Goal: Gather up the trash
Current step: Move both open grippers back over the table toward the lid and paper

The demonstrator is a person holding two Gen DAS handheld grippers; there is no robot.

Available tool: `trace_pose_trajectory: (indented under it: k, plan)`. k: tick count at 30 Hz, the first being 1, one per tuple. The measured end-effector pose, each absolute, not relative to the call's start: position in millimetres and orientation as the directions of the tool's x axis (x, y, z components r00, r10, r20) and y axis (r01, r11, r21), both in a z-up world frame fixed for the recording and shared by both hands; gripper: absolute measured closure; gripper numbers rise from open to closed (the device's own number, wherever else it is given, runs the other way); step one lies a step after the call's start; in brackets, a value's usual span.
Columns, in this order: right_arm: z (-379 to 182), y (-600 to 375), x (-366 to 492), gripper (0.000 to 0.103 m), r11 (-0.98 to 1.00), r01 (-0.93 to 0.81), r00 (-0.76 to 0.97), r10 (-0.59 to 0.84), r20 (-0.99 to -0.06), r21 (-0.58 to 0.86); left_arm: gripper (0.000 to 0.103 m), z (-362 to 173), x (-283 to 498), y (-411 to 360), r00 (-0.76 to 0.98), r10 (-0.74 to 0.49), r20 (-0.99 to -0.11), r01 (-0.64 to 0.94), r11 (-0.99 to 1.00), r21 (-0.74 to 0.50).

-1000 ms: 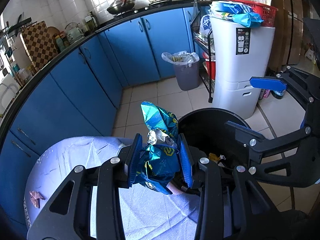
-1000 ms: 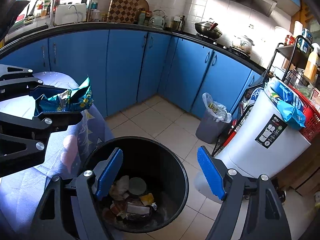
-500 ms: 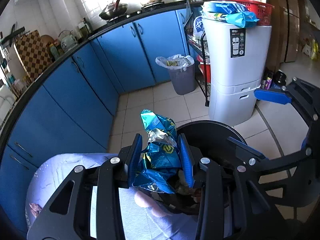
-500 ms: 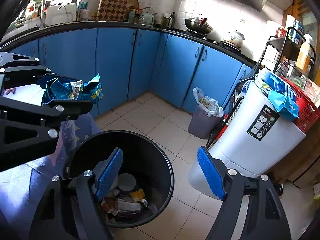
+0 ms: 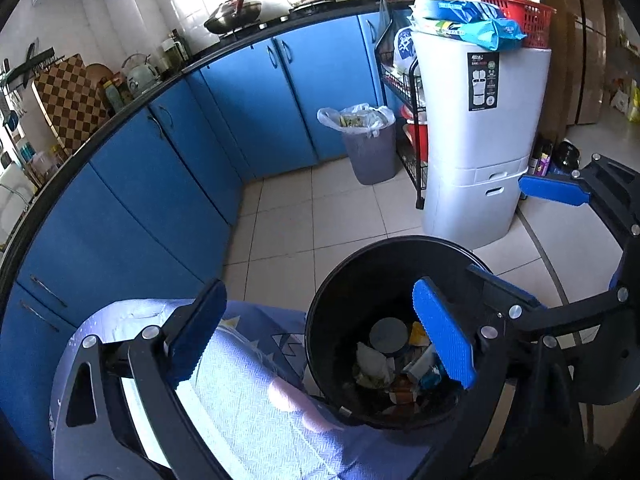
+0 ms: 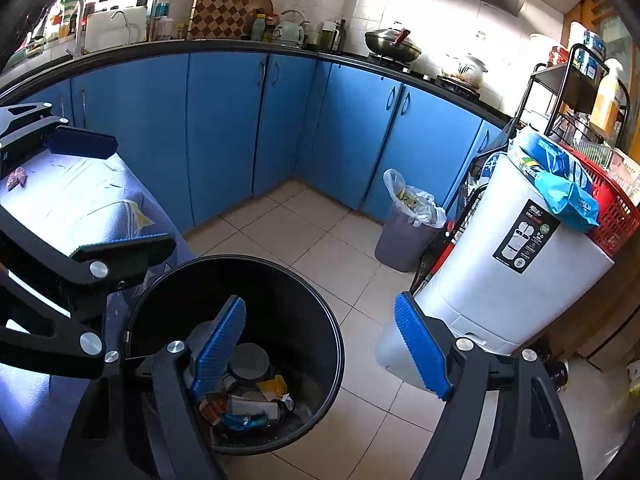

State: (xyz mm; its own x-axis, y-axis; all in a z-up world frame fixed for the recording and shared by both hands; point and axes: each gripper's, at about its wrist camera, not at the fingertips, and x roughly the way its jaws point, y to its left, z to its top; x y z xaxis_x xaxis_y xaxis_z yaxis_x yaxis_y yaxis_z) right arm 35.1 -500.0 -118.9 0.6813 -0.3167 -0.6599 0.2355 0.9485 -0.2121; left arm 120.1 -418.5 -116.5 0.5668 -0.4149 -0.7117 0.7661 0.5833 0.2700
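Note:
A black round trash bin (image 5: 352,280) stands on the tiled floor against the lilac-clothed table (image 5: 240,400). Several wrappers and scraps (image 5: 376,364) lie at its bottom, and a crumpled blue foil packet (image 6: 244,422) shows among them. My left gripper (image 5: 320,338) hangs over the bin's near rim. Its jaws are opening wide with nothing between them. My right gripper (image 6: 320,344) is open and empty over the bin's right side. In the left wrist view the right gripper (image 5: 496,228) reaches in from the right. A pink scrap (image 6: 16,178) lies on the table.
Blue cabinets (image 5: 280,100) curve round the back. A small grey bin with a white bag (image 5: 370,148), a wire rack (image 5: 408,128) and a tall white unit (image 5: 480,152) topped with a red basket (image 5: 528,20) stand to the right. Tiled floor (image 5: 320,208) lies between.
The left gripper, shut on the blue foil packet before, has spread wide and the packet is gone from its jaws. The right gripper stays open as before.

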Motion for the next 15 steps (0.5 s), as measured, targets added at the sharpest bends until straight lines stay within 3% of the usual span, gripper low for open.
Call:
trace_pose_trajectory:
  k: [15]
  plan:
    - [-98, -482, 23, 0.028, 0.937, 0.237, 0.692, -0.348, -0.633, -0.255, 0.009, -99, 106, -399, 0.571, -0.444, -0.69, 0.767, 0.589, 0.256]
